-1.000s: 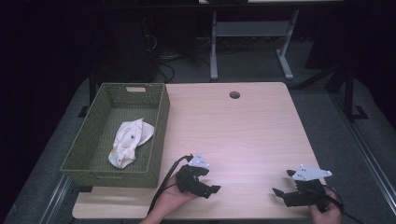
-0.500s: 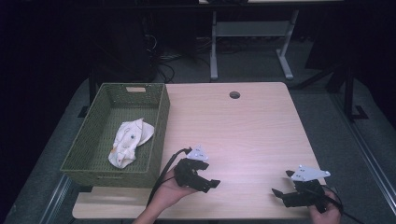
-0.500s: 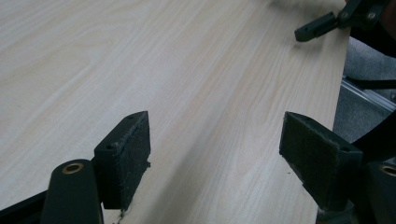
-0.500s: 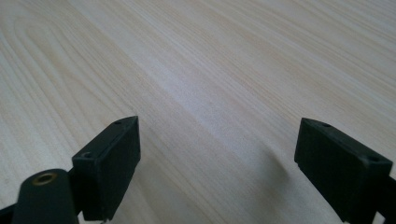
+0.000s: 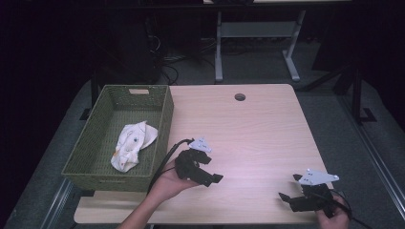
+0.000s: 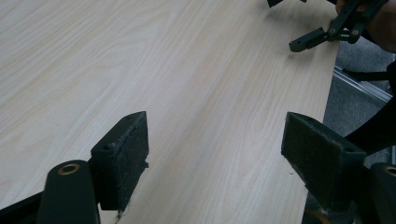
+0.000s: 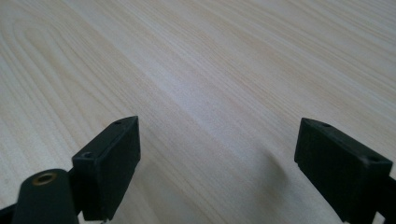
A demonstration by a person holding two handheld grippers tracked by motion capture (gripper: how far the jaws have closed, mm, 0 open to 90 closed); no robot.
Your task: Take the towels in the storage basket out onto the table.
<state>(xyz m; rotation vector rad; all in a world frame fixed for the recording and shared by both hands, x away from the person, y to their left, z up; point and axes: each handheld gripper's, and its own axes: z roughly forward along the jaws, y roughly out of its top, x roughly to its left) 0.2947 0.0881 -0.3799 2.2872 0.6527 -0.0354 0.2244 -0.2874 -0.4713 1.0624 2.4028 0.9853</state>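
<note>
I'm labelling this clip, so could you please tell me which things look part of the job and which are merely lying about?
Likely in the job (a guess):
cloth
basket
both open hand-held grippers: left, right

Just about:
table
cables

A pale wooden table [image 5: 267, 129] stands on grey carpet [image 5: 329, 114], with a metal stand [image 5: 253, 33] in the dark behind.

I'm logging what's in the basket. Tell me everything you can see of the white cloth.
The white cloth lies crumpled on the floor of the green woven basket, toward its right wall and nearer the front half. It looks like soft fabric, white to cream, bunched into folds, with a few small dark and yellowish marks too small to identify. It rests on the basket's bottom; neither gripper touches it.
</note>
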